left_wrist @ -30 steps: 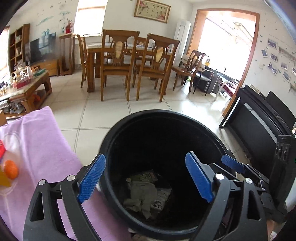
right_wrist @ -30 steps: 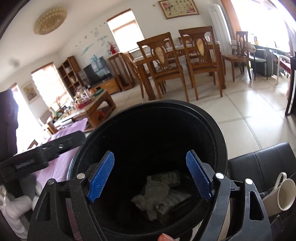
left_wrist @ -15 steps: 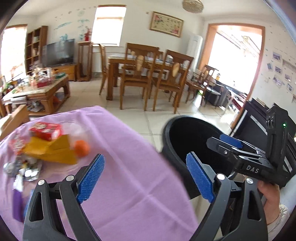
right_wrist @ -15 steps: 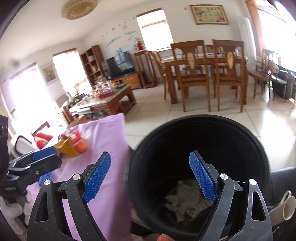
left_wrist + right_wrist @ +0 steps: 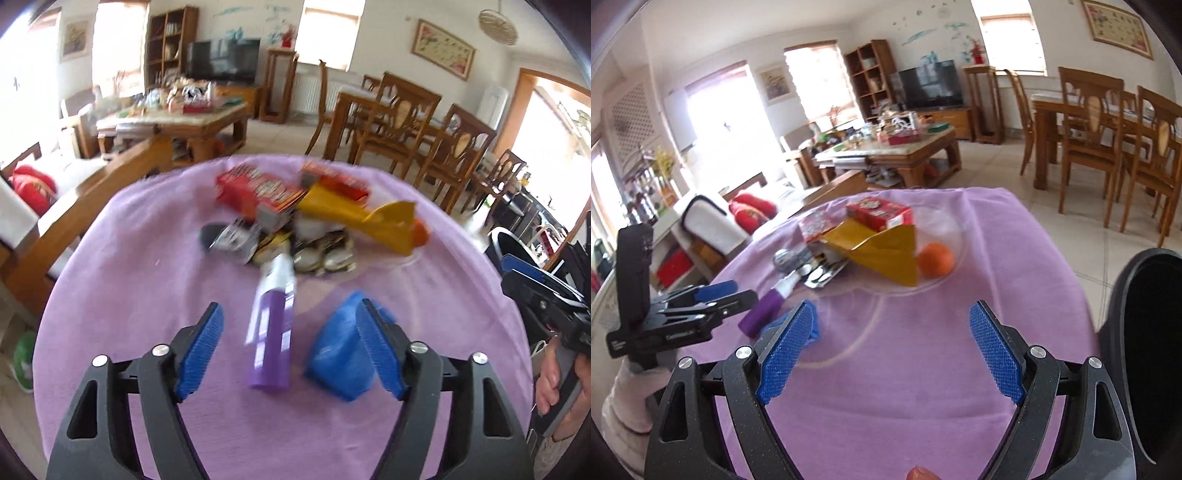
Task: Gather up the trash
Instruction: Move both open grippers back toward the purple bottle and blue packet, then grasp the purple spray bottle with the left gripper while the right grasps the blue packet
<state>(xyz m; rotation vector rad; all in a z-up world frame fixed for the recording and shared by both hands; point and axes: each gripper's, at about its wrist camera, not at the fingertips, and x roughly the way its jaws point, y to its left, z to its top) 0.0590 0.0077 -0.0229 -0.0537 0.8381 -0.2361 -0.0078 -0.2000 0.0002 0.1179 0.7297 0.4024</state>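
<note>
Round table under a purple cloth (image 5: pixel 147 295). Trash heaped toward the far edge: red boxes (image 5: pixel 255 192), a yellow wrapper (image 5: pixel 354 218), silver foil pieces (image 5: pixel 325 254), an orange (image 5: pixel 935 259) just beside the wrapper on a clear plate (image 5: pixel 945 229). Nearer the middle, a purple bottle (image 5: pixel 271 343) lying on its side, cap toward the heap, and just right of it a crumpled blue bag (image 5: pixel 336 358).

Left gripper (image 5: pixel 291 350) over the near part of the table, jaws apart and closing; bottle seen between the blue pads, bag partly behind the right pad, neither pinched; contact with the bag cannot be told through the blur. Right gripper (image 5: pixel 890 354) spread wide above bare cloth, holding nothing, blue bag peeking past its left pad.

Black bin (image 5: pixel 1145 332) beside the table's right edge, on the floor side. Wooden chairs (image 5: pixel 1089 140) and a cluttered coffee table (image 5: pixel 916 147) well behind.
</note>
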